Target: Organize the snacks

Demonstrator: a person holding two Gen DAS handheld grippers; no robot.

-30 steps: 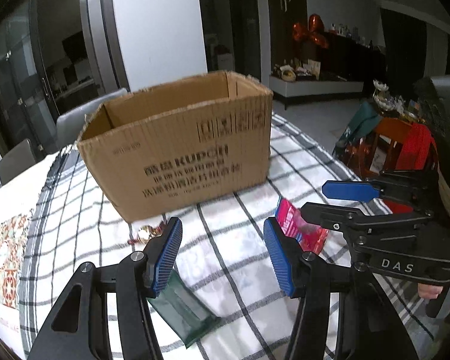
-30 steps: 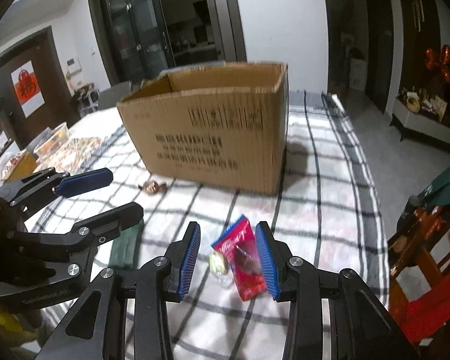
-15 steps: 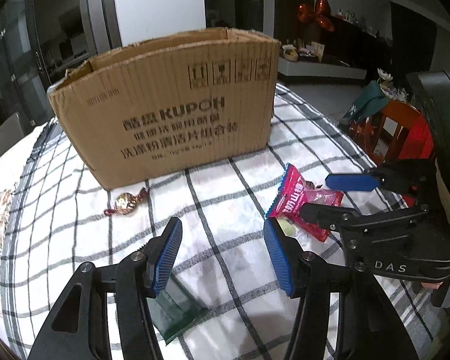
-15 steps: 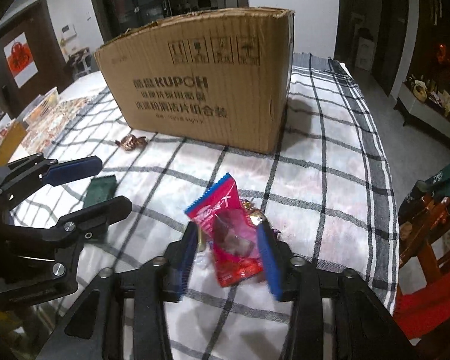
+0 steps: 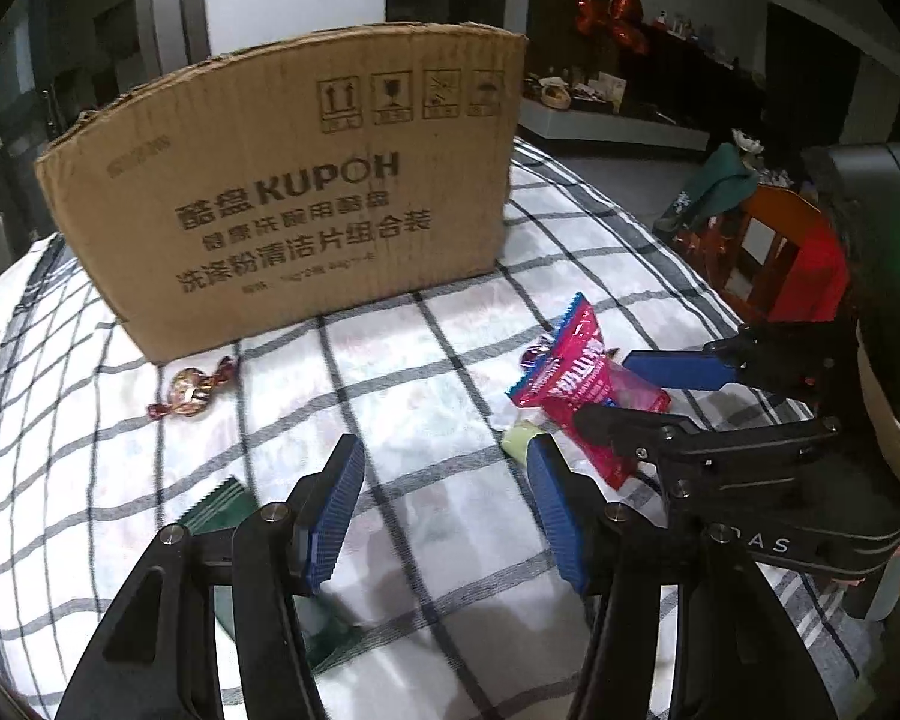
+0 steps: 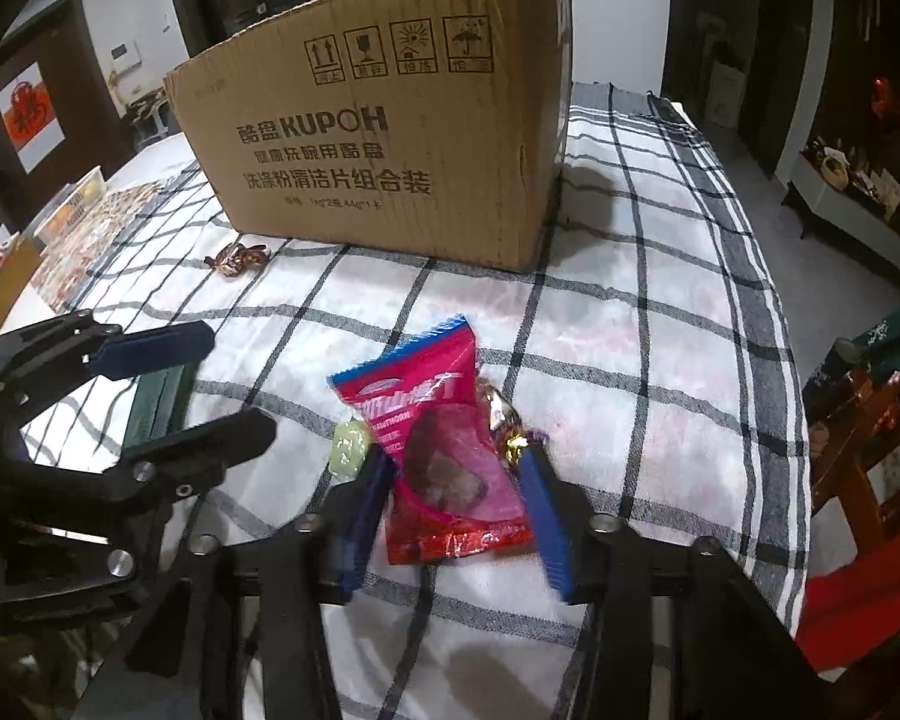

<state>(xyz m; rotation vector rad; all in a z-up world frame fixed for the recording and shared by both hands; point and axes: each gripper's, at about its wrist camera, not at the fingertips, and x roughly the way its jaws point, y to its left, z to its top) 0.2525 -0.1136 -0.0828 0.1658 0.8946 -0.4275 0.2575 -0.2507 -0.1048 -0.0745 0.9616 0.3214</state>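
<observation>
Here my right gripper (image 6: 456, 516) stands apart, straddling the red snack packet (image 6: 444, 450) on the cloth. My left gripper (image 5: 444, 516), also apart, holds nothing.

Black-and-white checked tablecloth (image 5: 438, 372) spread over the whole table, reaching its far edge. To the right, beyond the table edge, a wooden chair (image 5: 774, 240) with a red cloth (image 5: 816, 282) draped over its back and a green cloth (image 5: 720, 180) lying just behind. Further back, a low white shelf (image 5: 606, 120) cluttered with small items too small to identify, and 2 red balloons (image 5: 615, 15) above it. On the left, a patterned mat (image 6: 96, 234) beside the tablecloth, and a red paper sign (image 6: 30, 114) on a dark door.
</observation>
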